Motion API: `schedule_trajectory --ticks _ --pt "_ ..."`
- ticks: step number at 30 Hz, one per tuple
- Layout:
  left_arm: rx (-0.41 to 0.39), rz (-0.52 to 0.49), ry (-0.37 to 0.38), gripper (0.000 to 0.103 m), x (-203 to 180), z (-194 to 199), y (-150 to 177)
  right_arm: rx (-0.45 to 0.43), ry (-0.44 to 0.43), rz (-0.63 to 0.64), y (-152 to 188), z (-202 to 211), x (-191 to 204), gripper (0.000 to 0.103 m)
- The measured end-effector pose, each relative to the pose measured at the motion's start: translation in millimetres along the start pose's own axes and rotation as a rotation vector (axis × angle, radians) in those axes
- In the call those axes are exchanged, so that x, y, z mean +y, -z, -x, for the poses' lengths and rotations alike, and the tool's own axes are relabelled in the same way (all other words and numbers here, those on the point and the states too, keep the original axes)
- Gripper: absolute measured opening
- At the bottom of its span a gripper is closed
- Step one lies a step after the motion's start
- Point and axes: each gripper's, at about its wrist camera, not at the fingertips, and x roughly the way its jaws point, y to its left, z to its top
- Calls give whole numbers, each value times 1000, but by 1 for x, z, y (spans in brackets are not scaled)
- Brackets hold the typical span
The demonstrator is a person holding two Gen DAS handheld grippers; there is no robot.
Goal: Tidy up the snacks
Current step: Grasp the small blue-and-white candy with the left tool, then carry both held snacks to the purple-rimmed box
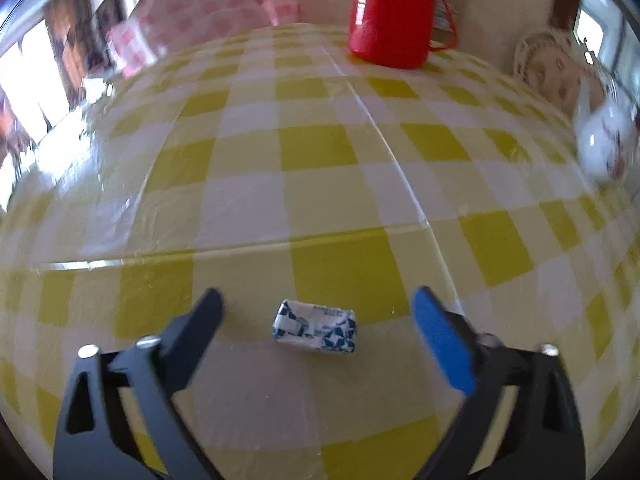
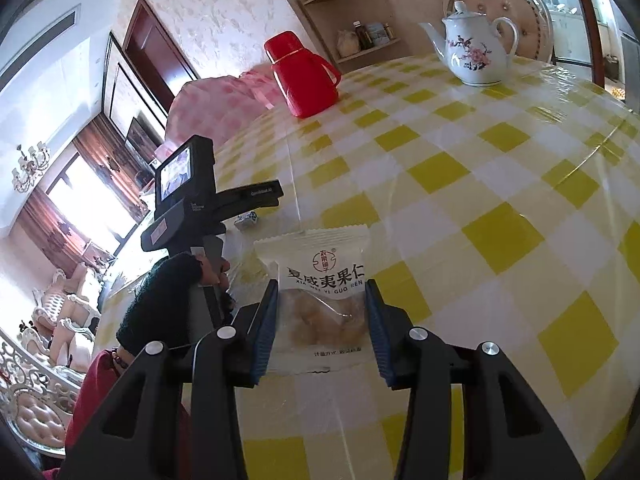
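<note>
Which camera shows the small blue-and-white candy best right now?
The left wrist view: the blue-and-white candy lies unobstructed between the left gripper fingers. The right wrist view shows only a tiny part of it, beside that gripper.

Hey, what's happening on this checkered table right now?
A person is sorting snacks with a hand-held gripper in each hand. The right hand-held gripper is clamped on a white nut snack packet, held just over the yellow checked tablecloth. The left hand-held gripper stands open around a small blue-and-white wrapped candy lying on the cloth; its fingers are not touching it. A red thermos jug and a floral teapot stand further back.
</note>
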Motion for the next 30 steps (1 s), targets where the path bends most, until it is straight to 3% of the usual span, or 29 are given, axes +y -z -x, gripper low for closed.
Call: schedule_trajectory --ticks 1,2,11,24,30 --pt "-14 -19 22 46 -2 4 1 0 7 3 0 -1 0 43" --pt "-18 -36 23 34 -4 7 1 1 13 3 0 -2 -1 43" --pt "11 10 152 34 14 23 17 18 45 15 3 -12 -6 43" --pt "-30 -30 145 34 22 74 74 19 49 42 8 -22 -5 42" --pt "-77 -14 175 34 39 113 110 11 46 87 13 -26 2 42"
